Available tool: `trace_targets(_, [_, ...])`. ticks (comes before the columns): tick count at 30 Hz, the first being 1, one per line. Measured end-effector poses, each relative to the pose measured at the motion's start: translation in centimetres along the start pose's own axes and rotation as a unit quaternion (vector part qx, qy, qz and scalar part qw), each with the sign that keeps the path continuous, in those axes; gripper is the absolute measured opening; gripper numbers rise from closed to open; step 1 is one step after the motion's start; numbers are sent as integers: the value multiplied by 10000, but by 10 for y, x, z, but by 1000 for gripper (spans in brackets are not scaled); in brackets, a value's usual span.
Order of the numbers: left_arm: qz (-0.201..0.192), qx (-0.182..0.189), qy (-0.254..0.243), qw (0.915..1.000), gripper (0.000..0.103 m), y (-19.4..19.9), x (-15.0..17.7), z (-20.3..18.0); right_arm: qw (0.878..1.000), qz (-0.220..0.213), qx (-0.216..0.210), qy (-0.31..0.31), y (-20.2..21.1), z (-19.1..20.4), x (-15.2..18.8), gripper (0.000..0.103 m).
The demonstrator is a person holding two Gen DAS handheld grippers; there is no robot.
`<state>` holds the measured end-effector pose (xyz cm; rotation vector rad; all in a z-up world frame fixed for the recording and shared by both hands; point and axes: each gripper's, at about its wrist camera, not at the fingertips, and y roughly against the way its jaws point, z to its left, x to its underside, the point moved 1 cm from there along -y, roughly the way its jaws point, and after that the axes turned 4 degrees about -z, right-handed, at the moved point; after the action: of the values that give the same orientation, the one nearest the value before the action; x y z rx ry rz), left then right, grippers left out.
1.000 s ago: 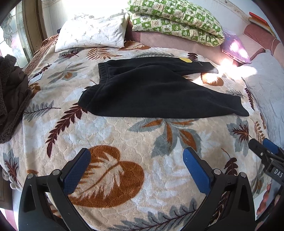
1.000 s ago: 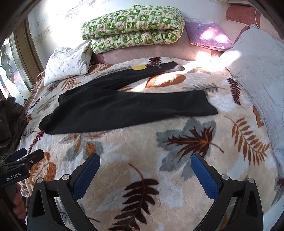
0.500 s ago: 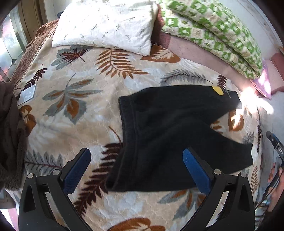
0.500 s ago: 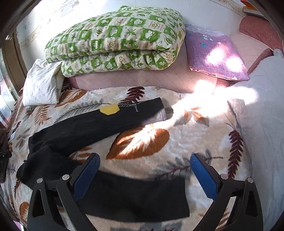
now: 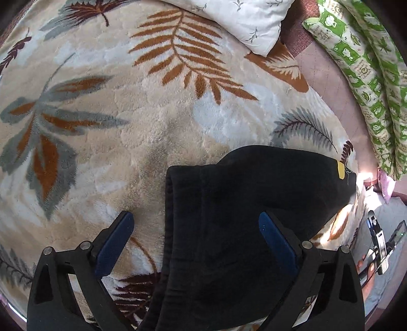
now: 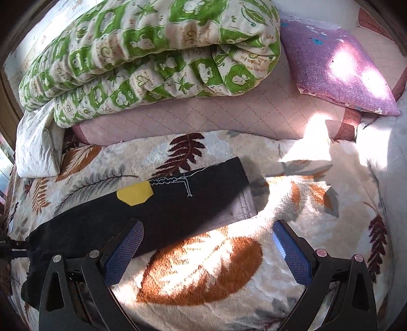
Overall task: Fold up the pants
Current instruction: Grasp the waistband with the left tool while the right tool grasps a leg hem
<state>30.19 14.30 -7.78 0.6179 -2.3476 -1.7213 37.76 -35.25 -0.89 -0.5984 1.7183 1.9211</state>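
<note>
Black fleece pants lie flat on a leaf-patterned blanket. My left gripper hovers open over the waistband end, its left finger above the blanket and its right finger above the black cloth. In the right wrist view one pant leg with a yellow patch runs leftward, its hem near the middle. My right gripper stands open just before that hem, holding nothing. The second leg is out of sight.
A folded green-and-white quilt and a purple cushion sit at the far edge. A white pillow lies at the far left. The other gripper and a person's hand show at the right rim of the left wrist view.
Both grippers have moved forward and lower over the bed: the left now above the waistband, the right close to the far leg's hem. Both stay open.
</note>
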Motion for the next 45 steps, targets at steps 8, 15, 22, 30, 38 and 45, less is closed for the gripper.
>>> trace_targets(8, [44, 187, -138, 9997, 96, -2, 2, -7, 9985, 240, -303, -384, -50, -29, -41, 100])
trace_targets(15, [52, 84, -246, 9996, 96, -8, -1, -17, 9959, 879, -150, 154, -113, -20, -54, 82])
trace_targets(22, [45, 137, -140, 9998, 96, -12, -9, -23, 9934, 1045, -460, 118, -126, -24, -55, 21])
trace_targets(30, [57, 472, 103, 9988, 76, -5, -21, -11, 9933, 923, -655, 228, -102, -26, -49, 16])
trace_targets(38, [13, 440, -29, 9990, 27, 0, -31, -6, 9943, 822, -599, 316, -87, -24, -43, 16])
trace_targets(45, [-688, -151, -730, 9948, 21, 23, -18, -29, 9956, 621, -566, 417, -60, -28, -40, 16])
